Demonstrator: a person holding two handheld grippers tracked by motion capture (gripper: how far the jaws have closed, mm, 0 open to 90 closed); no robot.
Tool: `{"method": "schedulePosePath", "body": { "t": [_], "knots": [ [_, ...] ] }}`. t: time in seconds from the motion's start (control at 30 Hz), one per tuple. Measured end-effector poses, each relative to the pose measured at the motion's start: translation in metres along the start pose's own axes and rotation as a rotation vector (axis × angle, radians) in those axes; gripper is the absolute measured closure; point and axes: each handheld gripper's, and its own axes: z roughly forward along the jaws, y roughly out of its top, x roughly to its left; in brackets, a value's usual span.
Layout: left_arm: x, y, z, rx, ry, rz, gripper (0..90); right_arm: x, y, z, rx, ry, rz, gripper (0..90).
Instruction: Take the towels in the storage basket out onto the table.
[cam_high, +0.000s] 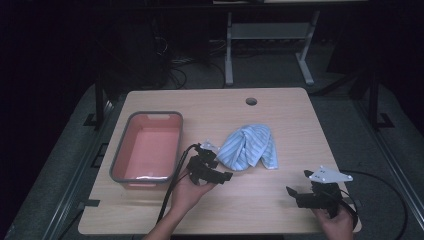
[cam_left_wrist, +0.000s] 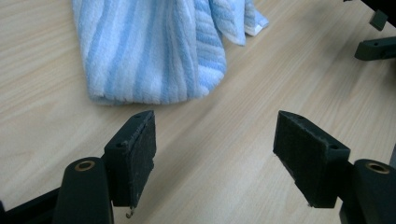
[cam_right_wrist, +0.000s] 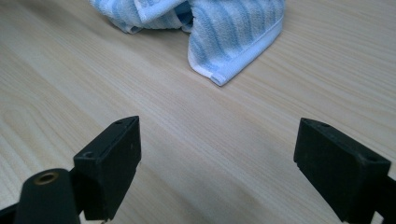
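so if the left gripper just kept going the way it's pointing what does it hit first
Most likely the blue striped towel. The left gripper has open jaws with only bare table between them, and the towel's folded edge lies just ahead, slightly toward its left jaw. Depth is hard to judge, so it might skim the tabletop first.

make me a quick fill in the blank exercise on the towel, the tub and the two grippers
1. The crumpled blue-and-white striped towel lies on the ____ tabletop.
2. The pink plastic tub with a grey rim sits to the ____ of the towel in the high view.
3. The left gripper has its jaws ____, nothing between them.
4. The right gripper holds ____.

Missing words: wooden; left; open; nothing
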Motion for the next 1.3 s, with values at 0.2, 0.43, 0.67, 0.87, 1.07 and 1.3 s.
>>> {"method": "schedulePosePath", "body": {
  "t": [0.2, 0.43, 0.67, 0.87, 1.07, 1.3],
  "knots": [
    [-0.002, -0.009, -0.001, -0.005, -0.008, -0.005, 28.2, 0.001, 0.000, 0.001, 0.003, -0.001, -0.006, 14.4],
    [-0.004, -0.019, -0.001, 0.001, -0.020, 0.000, 27.9, 0.003, 0.002, 0.003, 0.007, -0.003, -0.009, 14.5],
    [-0.009, -0.025, -0.004, 0.000, -0.030, 0.009, 28.1, 0.004, 0.002, 0.003, 0.008, -0.002, -0.005, 14.5],
    [-0.013, -0.032, -0.008, 0.007, -0.047, 0.025, 28.4, 0.003, 0.001, 0.003, 0.008, -0.006, -0.009, 14.4],
    [-0.016, -0.040, -0.012, 0.012, -0.033, 0.050, 28.3, 0.004, 0.001, 0.003, 0.009, -0.006, -0.009, 14.5],
    [-0.019, -0.051, -0.011, 0.015, -0.025, 0.056, 28.4, 0.004, -0.001, 0.002, 0.012, -0.008, -0.007, 14.4]
  ]
}}
